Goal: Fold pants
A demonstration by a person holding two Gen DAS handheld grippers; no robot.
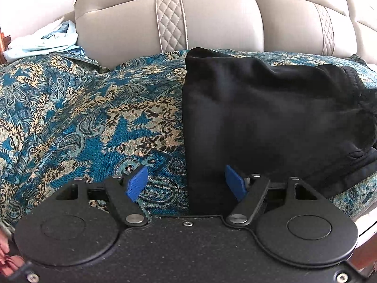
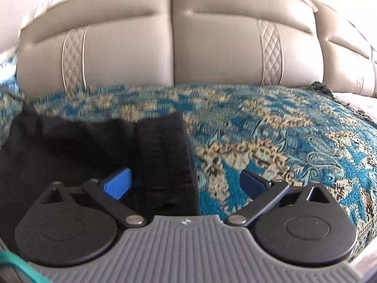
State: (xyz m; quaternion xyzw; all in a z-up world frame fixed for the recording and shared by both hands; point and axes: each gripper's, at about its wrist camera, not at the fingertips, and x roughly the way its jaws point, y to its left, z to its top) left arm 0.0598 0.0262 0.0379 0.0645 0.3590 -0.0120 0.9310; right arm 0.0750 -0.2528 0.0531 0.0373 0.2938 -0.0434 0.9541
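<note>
Both tongs stand with their jaws apart and nothing pressed between the blue pads. Nearest in the left wrist view, the left tongs (image 1: pixel 186 181) straddle the left edge of the black pants (image 1: pixel 266 122): the right pad (image 1: pixel 234 181) lies over the dark cloth, while the left pad (image 1: pixel 136 182) hangs over the patterned throw (image 1: pixel 82 118) just beside that edge, and neither pad pinches the fabric. In the right wrist view, the right tongs (image 2: pixel 186 184) are spread wide across the right end of the pants (image 2: pixel 70 146); the left pad (image 2: pixel 119 184) sits over the black cloth near the ribbed waistband (image 2: pixel 165 160), and the right pad (image 2: pixel 253 184) is over the throw (image 2: pixel 294 136), apart from the garment. The pants lie folded into a compact, thick bundle on the throw, toward the right in the left view and toward the left in the right view, with the gathered waistband at their right end. A teal and cream paisley pattern covers the throw, which is spread over the sofa seat on every side of the pants. Farther back rises the beige sofa backrest (image 1: pixel 223 23), cushioned and crossed by quilted diamond-stitched strips (image 1: pixel 170 21). At the far left of the left view, a heap of pale blue and white cloth (image 1: pixel 44 40) rests at the back of the seat, well apart from the pants. A green cable (image 2: pixel 21 266) crosses the near left corner of the right view.
</note>
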